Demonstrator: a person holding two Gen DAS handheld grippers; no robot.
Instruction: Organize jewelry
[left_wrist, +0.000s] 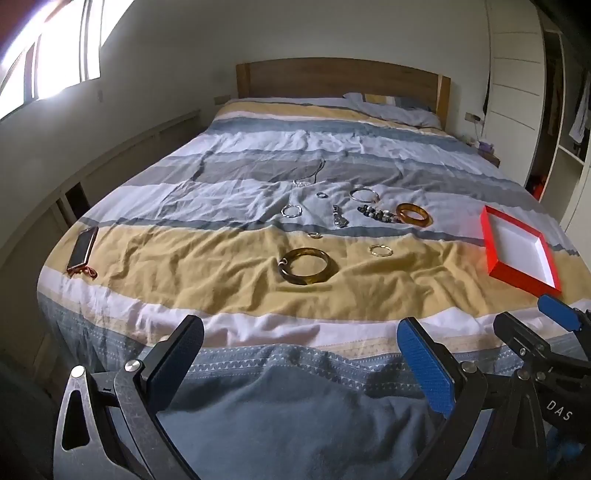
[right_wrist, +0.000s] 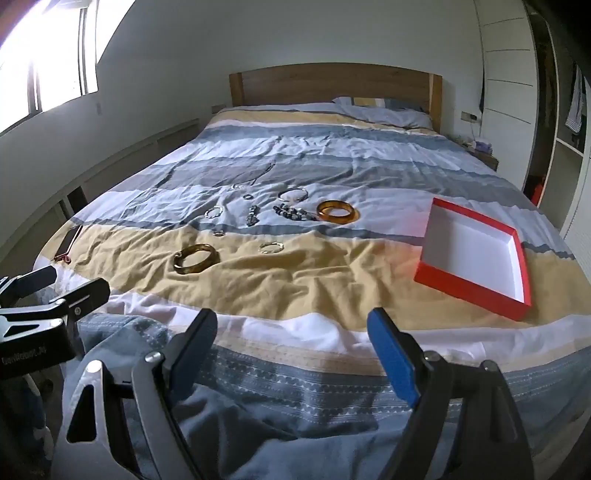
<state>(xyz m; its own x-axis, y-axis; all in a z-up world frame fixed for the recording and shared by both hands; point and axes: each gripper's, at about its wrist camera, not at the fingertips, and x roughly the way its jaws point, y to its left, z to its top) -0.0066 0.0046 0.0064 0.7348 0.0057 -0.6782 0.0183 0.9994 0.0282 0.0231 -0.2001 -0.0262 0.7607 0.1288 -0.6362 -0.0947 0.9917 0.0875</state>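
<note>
At bed's foot, left gripper and right gripper gape empty; sorting unstarted; next, reach nearest amber bangle for red box.

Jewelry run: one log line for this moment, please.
stage: start | left gripper: open, empty | right gripper: open, empty | jewelry: scattered on bed | red box: empty

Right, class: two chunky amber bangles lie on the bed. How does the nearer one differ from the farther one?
The nearer bangle is a darker, brownish olive; the farther bangle is a brighter orange amber. The nearer bangle lies alone on the yellow stripe; the farther bangle lies on the pale stripe right beside a beaded bracelet. The farther bangle lies closer to the red box. Both lie flat, untouched.
</note>
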